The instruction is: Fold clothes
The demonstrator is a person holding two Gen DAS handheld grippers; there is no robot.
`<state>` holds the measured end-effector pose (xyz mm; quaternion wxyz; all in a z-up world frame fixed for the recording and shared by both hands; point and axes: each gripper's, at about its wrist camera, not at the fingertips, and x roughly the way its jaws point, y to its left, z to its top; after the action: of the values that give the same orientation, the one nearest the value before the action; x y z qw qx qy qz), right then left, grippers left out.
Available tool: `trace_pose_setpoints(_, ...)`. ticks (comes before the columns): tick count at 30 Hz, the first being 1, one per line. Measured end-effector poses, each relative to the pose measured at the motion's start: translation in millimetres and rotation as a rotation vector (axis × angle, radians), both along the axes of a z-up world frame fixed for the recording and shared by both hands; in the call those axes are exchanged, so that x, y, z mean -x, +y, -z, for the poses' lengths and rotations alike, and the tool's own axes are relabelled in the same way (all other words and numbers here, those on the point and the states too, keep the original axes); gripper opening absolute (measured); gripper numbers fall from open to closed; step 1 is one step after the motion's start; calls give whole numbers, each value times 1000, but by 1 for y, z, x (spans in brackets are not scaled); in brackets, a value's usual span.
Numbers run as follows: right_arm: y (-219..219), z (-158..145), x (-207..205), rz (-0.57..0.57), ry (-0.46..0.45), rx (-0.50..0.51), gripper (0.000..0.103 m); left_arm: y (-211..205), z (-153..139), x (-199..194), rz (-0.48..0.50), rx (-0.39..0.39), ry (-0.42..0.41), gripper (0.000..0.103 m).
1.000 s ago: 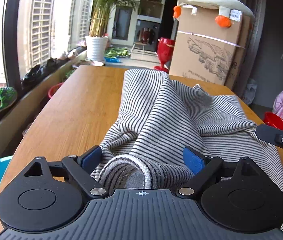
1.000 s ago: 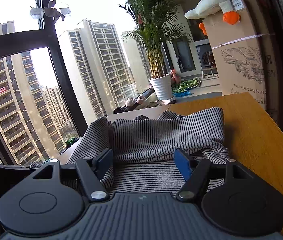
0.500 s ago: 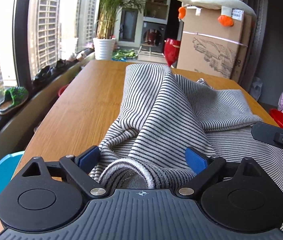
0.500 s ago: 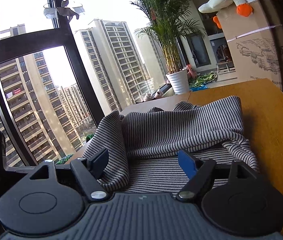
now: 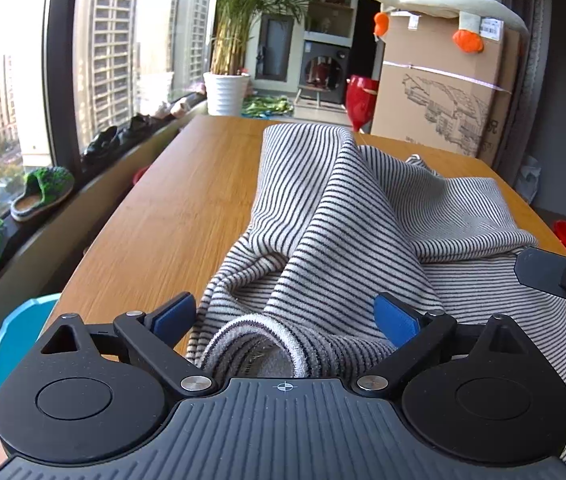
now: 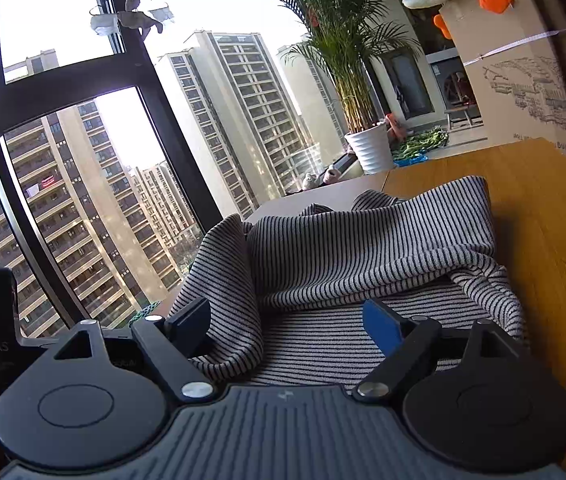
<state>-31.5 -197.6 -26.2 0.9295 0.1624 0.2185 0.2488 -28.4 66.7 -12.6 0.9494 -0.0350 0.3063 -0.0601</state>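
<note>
A grey-and-black striped sweater [image 5: 363, 216] lies bunched on the wooden table [image 5: 179, 216]. My left gripper [image 5: 285, 320] is open, its blue pads on either side of the sweater's rolled cuff or hem [image 5: 255, 340] at the near edge. In the right wrist view the sweater [image 6: 363, 248] is folded over itself. My right gripper [image 6: 293, 326] is open, its fingers straddling a draped fold of the cloth. Part of the right gripper [image 5: 559, 276] shows at the right edge of the left wrist view.
A large cardboard box [image 5: 439, 92] with a plush duck [image 5: 439, 0] stands beyond the table's far end. A potted palm [image 5: 227, 92], red vase [image 5: 361, 96], slippers on the window sill [image 5: 43, 192] and a blue tub [image 5: 15, 344] lie at the left.
Both grippers have lifted and tilted a little, with the sweater sitting lower in each view. The jaws stay open around the cloth.
</note>
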Motion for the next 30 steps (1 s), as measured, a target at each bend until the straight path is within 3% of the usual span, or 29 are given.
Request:
trace_pose_setpoints(11,-2,2,-19,-82,123,-21,90,14,-3,5,-18,82,22,101)
trace_pose_setpoints(17,1,8,-37,-132,220,-25,89,15,0,-7,-40,82,66,102)
trace_pose_setpoints(22,10,6,-39,-145,212,21,87,15,-6,4,-18,84,-7,98)
trace_pose_setpoints(24,12,6,-39,-144,205,25,86,13,-9,10,15,78,-48,57)
trace_pose_setpoints(27,10,-5,-32,-118,130,46,85,9,-12,10,97,73,-52,26)
trace_pose_setpoints(30,18,-30,-26,-106,4,193,85,11,-21,4,132,45,-68,10)
